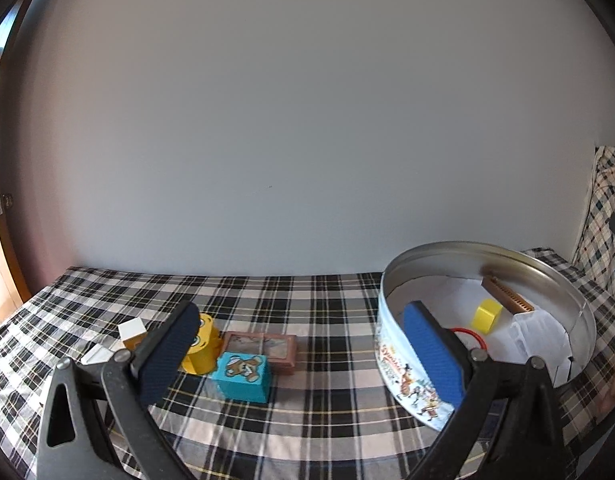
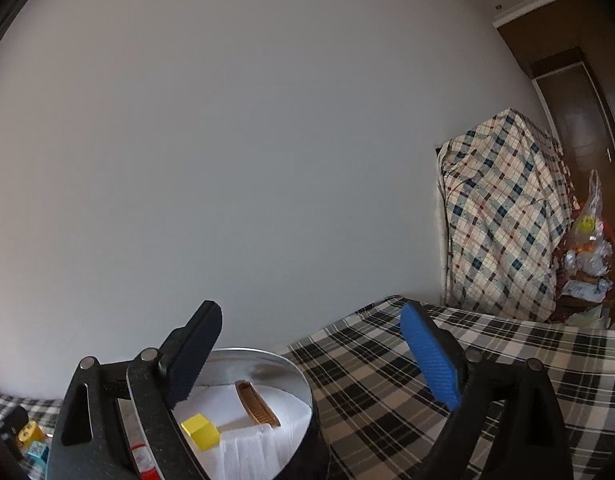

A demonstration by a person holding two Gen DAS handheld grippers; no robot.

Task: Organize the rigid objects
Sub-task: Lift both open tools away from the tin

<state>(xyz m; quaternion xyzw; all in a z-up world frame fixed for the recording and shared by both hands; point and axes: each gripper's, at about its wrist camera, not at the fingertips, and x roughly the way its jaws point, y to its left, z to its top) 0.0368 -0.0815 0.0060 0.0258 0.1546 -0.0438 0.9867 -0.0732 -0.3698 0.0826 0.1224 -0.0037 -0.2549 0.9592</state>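
Note:
My left gripper (image 1: 302,311) is open and empty above the plaid cloth. Between its fingers lie a teal bear block (image 1: 243,376) and a brown flat box (image 1: 263,350). A yellow cylinder (image 1: 203,348) and a white-and-orange block (image 1: 131,332) sit by its left finger. Its right finger overlaps the round tin (image 1: 403,372), which holds a yellow cube (image 1: 485,316), a brown comb-like piece (image 1: 507,294) and a red ring (image 1: 469,336). My right gripper (image 2: 311,309) is open and empty, level over the tin (image 2: 267,354), with the yellow cube (image 2: 201,432) and the brown piece (image 2: 257,402) below.
The plaid-covered surface (image 1: 307,292) ends at a plain wall (image 1: 307,120). To the right stands a tall object under a checked cloth (image 2: 503,216), with plastic bags (image 2: 587,240) beside it. White paper (image 2: 251,452) lines the tin. A small white piece (image 1: 97,354) lies at the far left.

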